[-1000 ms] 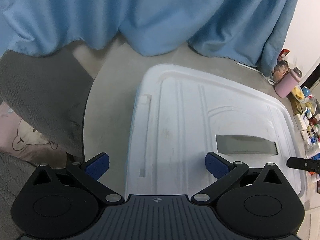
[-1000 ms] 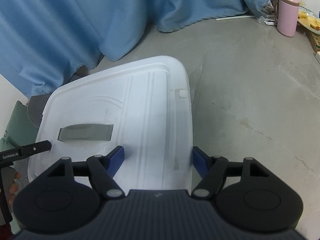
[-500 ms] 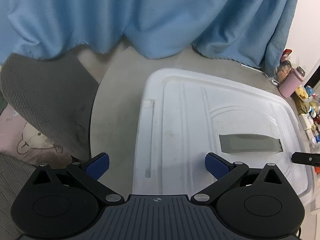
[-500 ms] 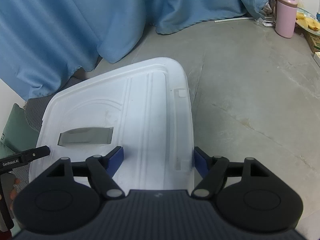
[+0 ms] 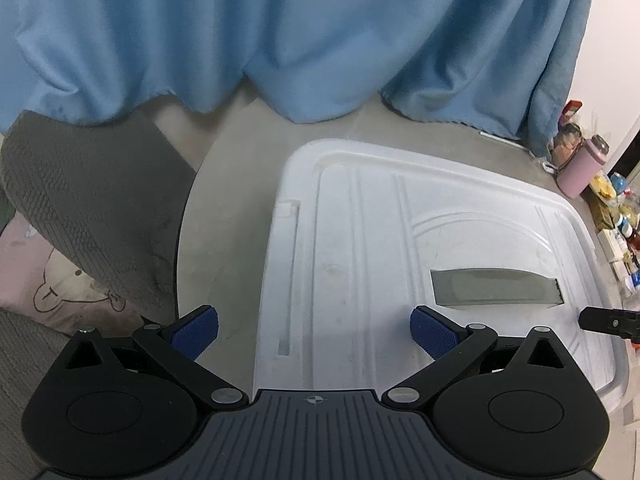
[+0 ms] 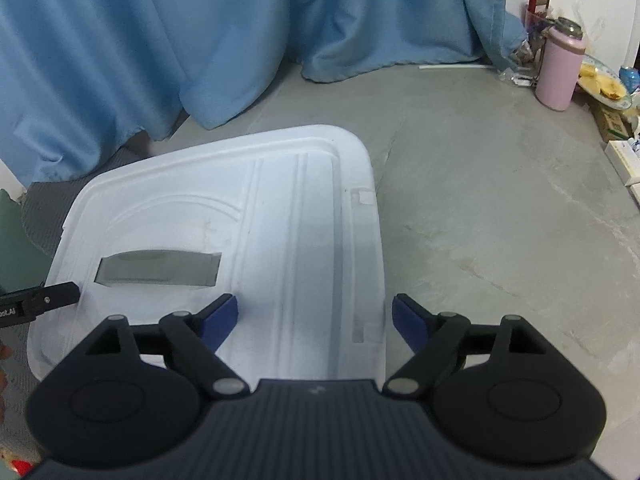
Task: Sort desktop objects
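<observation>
Two black hand-held grippers with blue ribbed pads hang over a white moulded plastic storage-bin lid [image 5: 360,264], one above each end of it. Nearest the left wrist camera, the left gripper [image 5: 314,334] has its fingers spread wide and grips nothing; its left pad sits over the bare floor beside the lid's edge, its right pad over the lid itself. In the right wrist view the right gripper [image 6: 315,318] is likewise spread and empty, its left pad above the lid and its right pad just past the lid's edge. The lid lies flat on the grey concrete floor [image 6: 500,208], with raised ribs along it and a grey rectangular handle recess [image 5: 496,286] between the two tools. A dark grey textured mat [image 5: 80,200] lies left of the lid, partly over a pink cloth printed with a bear outline [image 5: 48,280]. Farther off, a pink cylindrical flask with a dark cap [image 6: 560,68] stands on the floor beside small packages and food items, well apart from the lid. Behind everything hangs a blue fabric curtain [image 5: 300,32], its hem pooling on the floor
</observation>
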The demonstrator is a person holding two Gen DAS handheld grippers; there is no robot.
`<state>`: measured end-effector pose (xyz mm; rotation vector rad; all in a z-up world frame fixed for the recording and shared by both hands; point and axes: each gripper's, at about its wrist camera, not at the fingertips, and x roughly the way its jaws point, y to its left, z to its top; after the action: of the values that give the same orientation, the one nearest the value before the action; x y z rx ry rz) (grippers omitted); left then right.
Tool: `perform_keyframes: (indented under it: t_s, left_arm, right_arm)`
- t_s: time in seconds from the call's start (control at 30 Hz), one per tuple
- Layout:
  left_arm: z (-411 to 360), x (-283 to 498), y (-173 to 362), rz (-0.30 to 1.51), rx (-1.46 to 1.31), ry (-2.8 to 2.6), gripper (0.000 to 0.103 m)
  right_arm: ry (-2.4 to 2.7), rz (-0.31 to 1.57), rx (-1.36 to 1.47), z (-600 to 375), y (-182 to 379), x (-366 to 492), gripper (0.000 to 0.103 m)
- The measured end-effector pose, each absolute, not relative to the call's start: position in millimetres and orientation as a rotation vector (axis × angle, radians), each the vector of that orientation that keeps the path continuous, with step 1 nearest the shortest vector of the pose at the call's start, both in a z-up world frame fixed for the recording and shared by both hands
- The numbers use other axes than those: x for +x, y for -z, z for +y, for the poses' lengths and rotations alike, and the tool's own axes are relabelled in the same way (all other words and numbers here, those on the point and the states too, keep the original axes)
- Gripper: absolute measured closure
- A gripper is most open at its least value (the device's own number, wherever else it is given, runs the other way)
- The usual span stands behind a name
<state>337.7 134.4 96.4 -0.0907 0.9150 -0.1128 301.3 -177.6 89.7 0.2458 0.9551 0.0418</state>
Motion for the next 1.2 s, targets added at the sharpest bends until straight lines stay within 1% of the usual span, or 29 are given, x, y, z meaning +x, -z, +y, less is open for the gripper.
perform_keyframes:
  t_s: [0.17, 0.3, 0.5, 0.77, 0.93, 1.2]
  left_arm:
    - [131.1, 328.5, -96.3, 0.886, -0.081, 0.102, 0.000]
    - [129.3, 316.6, -100.5, 0.820, -0.031, 0.085, 0.000]
    - [133.7, 293.5, -117.6, 0.722, -0.060, 0.080, 0.000]
    - [114.5, 242.2, -136.5, 0.599, 0.040, 0.091, 0.000]
    - [96.4, 206.0, -131.7, 0.598, 0.065, 0.058, 0.000]
    - [85.9, 146.1, -104.0, 0.608, 0.033, 0.027, 0.000]
  right_arm:
    - [-0.011, 0.915, 0.213, -170.9, -92.7, 293.1, 0.018]
    - [0.011, 0.866, 0.198, -168.4, -98.6, 281.0, 0.018]
    - [-0.007, 0.827, 0.198, -163.9, -111.3, 261.8, 0.018]
    - [-0.058, 0.764, 0.142, -151.8, -121.1, 228.8, 0.017]
    - [-0.068, 0.746, 0.111, -146.0, -115.5, 201.8, 0.016]
    - [-0.080, 0.701, 0.088, -137.3, -94.4, 154.7, 0.014]
